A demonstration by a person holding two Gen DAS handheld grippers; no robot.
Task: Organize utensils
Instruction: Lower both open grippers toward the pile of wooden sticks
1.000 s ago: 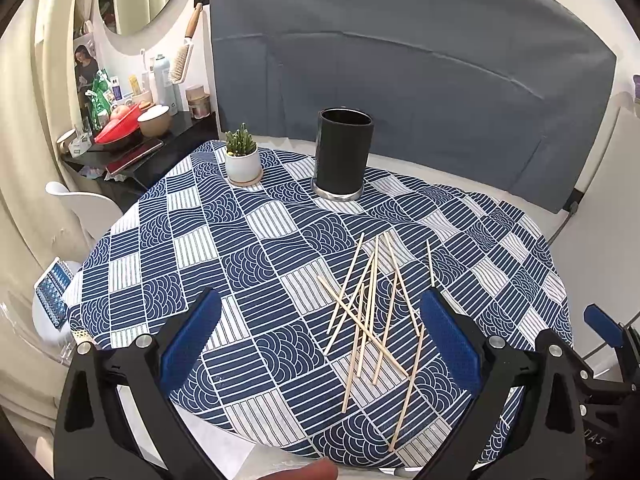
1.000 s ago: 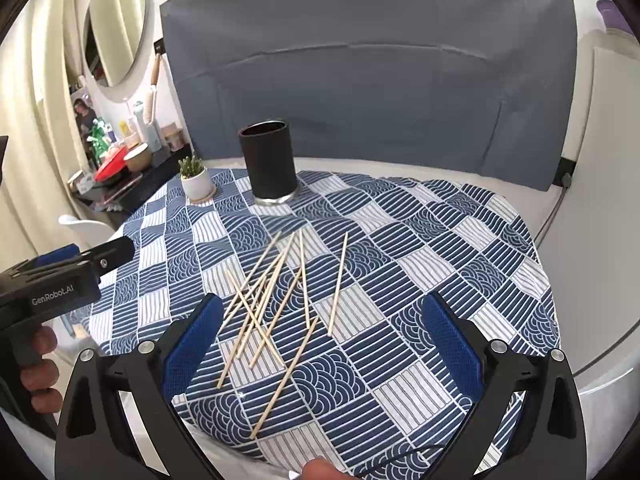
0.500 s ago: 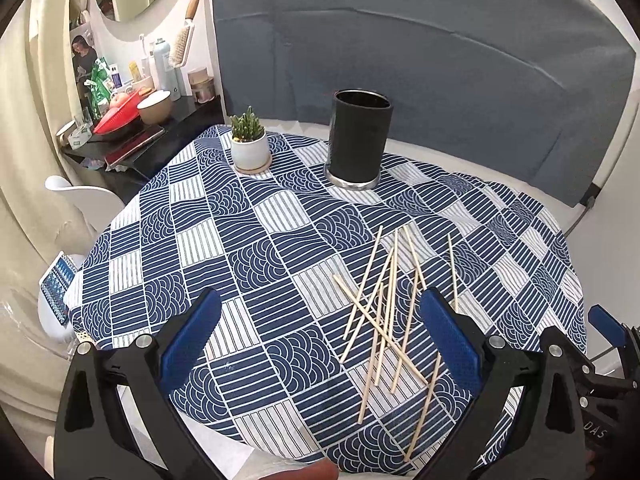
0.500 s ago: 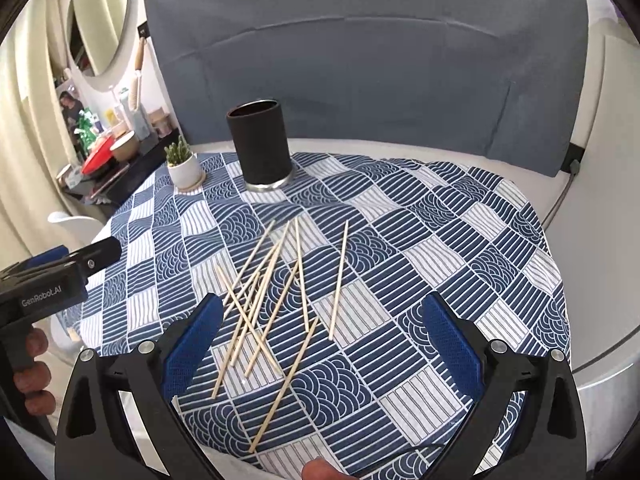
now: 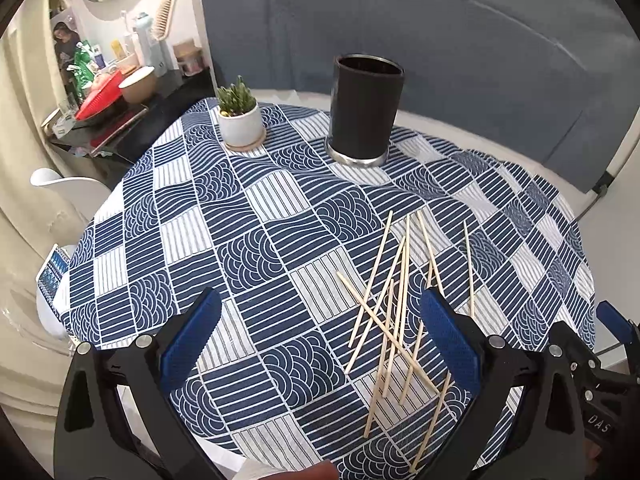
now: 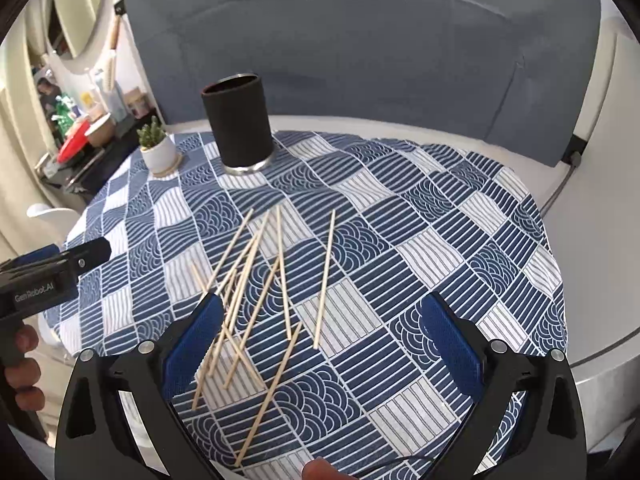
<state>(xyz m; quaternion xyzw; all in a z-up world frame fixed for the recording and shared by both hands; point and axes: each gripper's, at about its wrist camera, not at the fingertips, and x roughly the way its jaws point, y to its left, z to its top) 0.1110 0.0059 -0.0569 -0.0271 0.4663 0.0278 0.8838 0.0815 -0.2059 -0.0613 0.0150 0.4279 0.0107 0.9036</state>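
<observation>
Left wrist, progress: Since every thin pale wooden stick (image 5: 394,304) lies loose in a crossed heap on the blue-and-white patterned tablecloth (image 5: 256,216), the sorting looks not yet begun; the tall black cylindrical holder with a metal base (image 5: 365,110) stands upright well beyond the heap, and no stick shows above its rim.
Left wrist, claw: the left gripper (image 5: 320,336) is spread wide with its blue-padded fingers (image 5: 192,332) holding nothing, hovering over the cloth's near edge; the heap lies partly behind its right-hand finger.
Right wrist, progress: the same sticks (image 6: 256,288) are scattered in the near middle of the cloth (image 6: 400,216), the holder (image 6: 239,120) apart behind them; all of them, by my judgement, remain to be gathered and stood in it.
Right wrist, claw: the right gripper (image 6: 320,336) is likewise spread wide and empty, above the sticks' near ends, touching none as far as I can tell.
Bystander: a small succulent in a white pot (image 6: 158,150) sits beside the holder.
</observation>
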